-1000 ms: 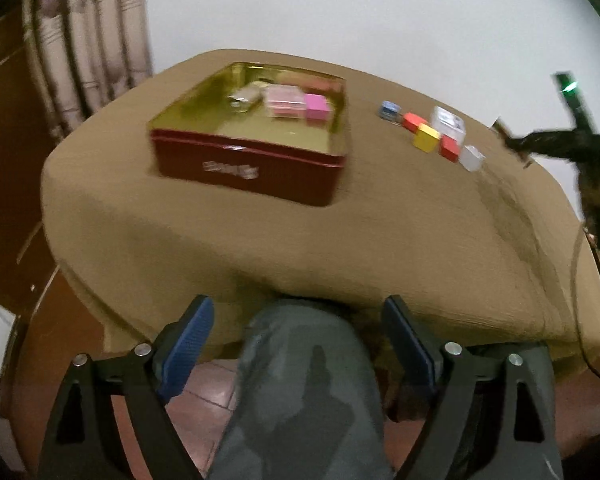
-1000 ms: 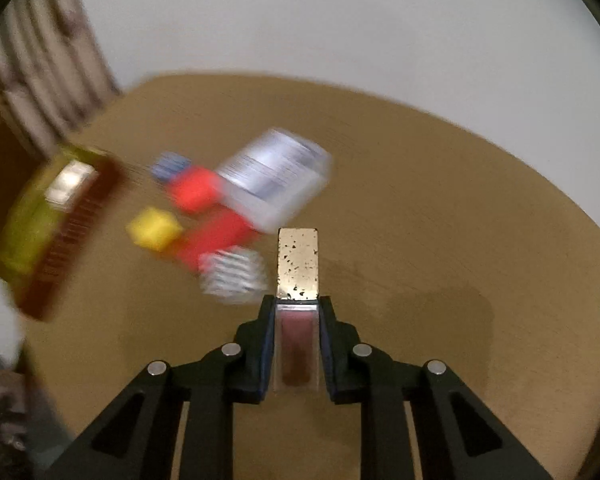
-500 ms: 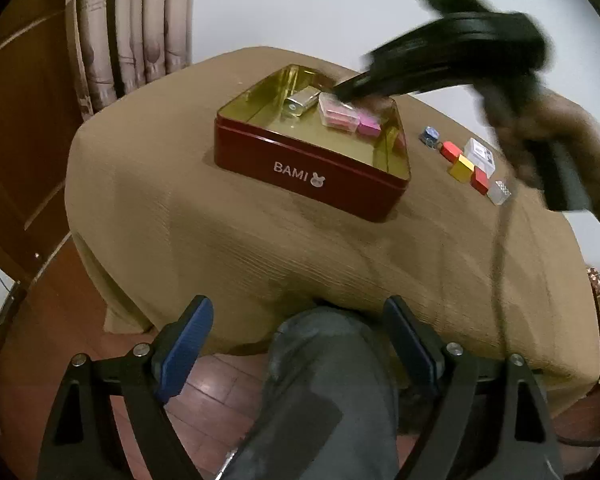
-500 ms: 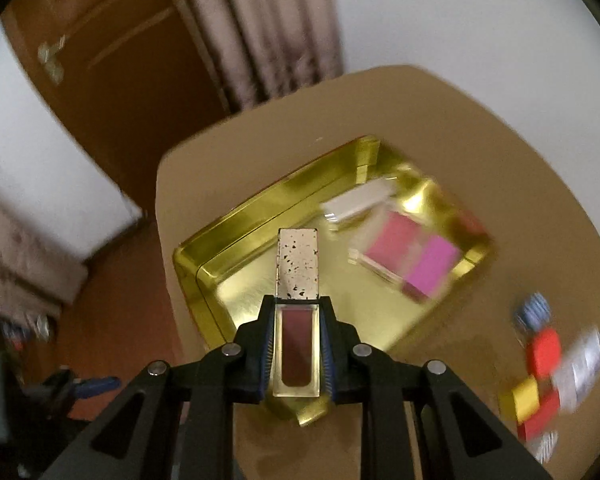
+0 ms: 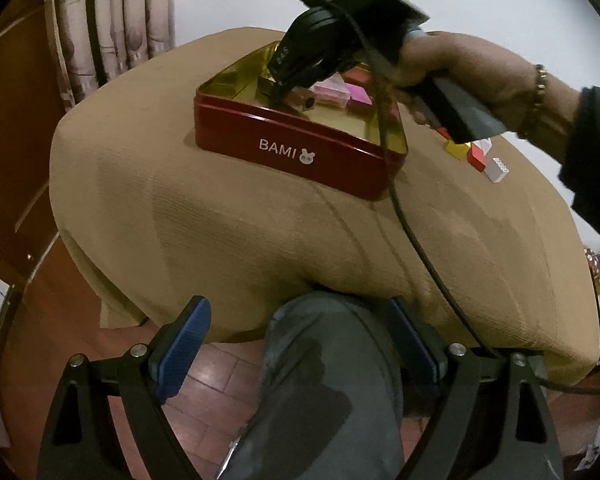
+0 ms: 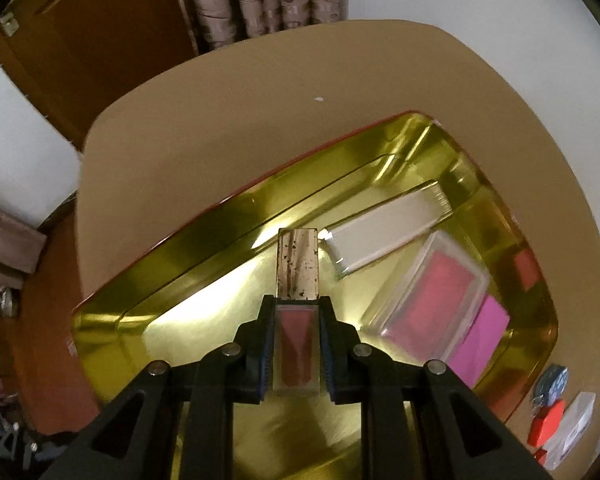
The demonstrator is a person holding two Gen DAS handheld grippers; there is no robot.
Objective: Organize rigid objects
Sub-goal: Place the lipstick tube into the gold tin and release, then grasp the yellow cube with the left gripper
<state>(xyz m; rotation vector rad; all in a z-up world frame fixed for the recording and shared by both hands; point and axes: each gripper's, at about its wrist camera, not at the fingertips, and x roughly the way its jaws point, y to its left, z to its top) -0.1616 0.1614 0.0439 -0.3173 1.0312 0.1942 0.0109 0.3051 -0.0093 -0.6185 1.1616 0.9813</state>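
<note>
My right claw (image 6: 296, 344) is clamped on a small clear bottle (image 6: 297, 316) with a gold-flecked cap and dark red liquid inside. I hold it over the open tin (image 6: 228, 220), with the cap pointing toward the tin's far wall. The tin is red outside, gold inside, and sits on the tan-covered table (image 6: 260, 120). Inside it, to the right of the bottle, lie a white flat box (image 6: 384, 232), a clear case with a pink insert (image 6: 432, 304) and a magenta block (image 6: 480, 336). Outside the tin, near its right corner, a blue piece (image 6: 552, 380) and a red block (image 6: 546, 420) rest on the table.

My left claw (image 5: 300, 344) hangs below the table edge, its blue-padded fingers (image 5: 184, 344) spread apart, gripping nothing, with my knee (image 5: 328, 360) between them. From there I see my right hand (image 5: 460, 68) reaching over the tin.
</note>
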